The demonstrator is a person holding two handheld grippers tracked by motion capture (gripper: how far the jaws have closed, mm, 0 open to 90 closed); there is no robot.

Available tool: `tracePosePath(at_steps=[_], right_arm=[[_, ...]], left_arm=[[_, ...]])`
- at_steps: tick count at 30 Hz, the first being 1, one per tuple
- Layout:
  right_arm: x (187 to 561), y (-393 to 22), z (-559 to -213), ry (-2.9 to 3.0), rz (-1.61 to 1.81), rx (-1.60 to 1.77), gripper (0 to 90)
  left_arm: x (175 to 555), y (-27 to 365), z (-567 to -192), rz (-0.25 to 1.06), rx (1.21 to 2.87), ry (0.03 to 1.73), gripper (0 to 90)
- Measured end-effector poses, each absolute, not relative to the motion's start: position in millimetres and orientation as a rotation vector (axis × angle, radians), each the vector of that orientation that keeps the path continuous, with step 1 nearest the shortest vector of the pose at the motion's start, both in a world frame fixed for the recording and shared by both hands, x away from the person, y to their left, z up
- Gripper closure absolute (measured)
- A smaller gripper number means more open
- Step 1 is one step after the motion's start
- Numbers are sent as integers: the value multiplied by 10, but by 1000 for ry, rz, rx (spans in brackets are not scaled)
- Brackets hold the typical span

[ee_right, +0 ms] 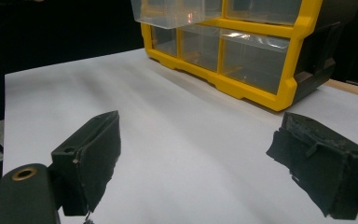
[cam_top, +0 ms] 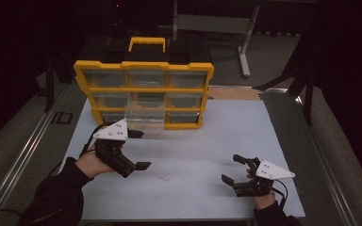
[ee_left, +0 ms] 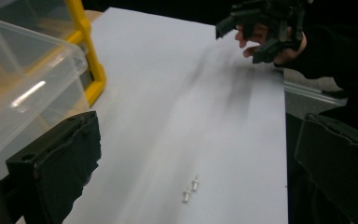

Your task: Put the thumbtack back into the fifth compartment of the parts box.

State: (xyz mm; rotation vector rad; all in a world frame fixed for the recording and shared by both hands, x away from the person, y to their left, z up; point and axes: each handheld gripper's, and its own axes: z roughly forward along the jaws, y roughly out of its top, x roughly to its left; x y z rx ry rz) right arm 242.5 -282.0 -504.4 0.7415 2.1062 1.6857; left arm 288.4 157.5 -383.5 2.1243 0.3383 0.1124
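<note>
A: Black jaws of left gripper [ee_left: 191,177] gape wide, empty; two tiny screws [ee_left: 190,189] lie loose on worktop [ee_left: 177,93] between them.

B: Light, hard, prob slippery; pinch across the shank. Pulled-out clear drawer [cam_top: 144,113] of yellow organiser [cam_top: 143,66] sits close by. Right gripper [cam_top: 238,169]?

A: Wide open too, empty, well apart

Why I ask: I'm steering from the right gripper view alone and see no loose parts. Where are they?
Observer: Two small white pins lie side by side on the table, close to the left gripper, between the two grippers.
Operator: Is that gripper holding anything?
Observer: No. Its jaws are open and empty, and the pins lie apart from them.
Operator: Which drawer is pulled out?
Observer: The drawer in the middle column of the organizer, just beyond the left gripper.
</note>
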Motion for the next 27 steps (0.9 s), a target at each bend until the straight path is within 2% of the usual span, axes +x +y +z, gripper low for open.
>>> tracePosePath(at_steps=[21,27], right_arm=[[2427,-2822,-5047,2108,1688,746,136],[2426,-2822,-5048,2110,1686,746,136]], left_arm=[[2774,1317,-4191,42,2160,265,7],[2783,1281,-4342,36,2160,253,48]])
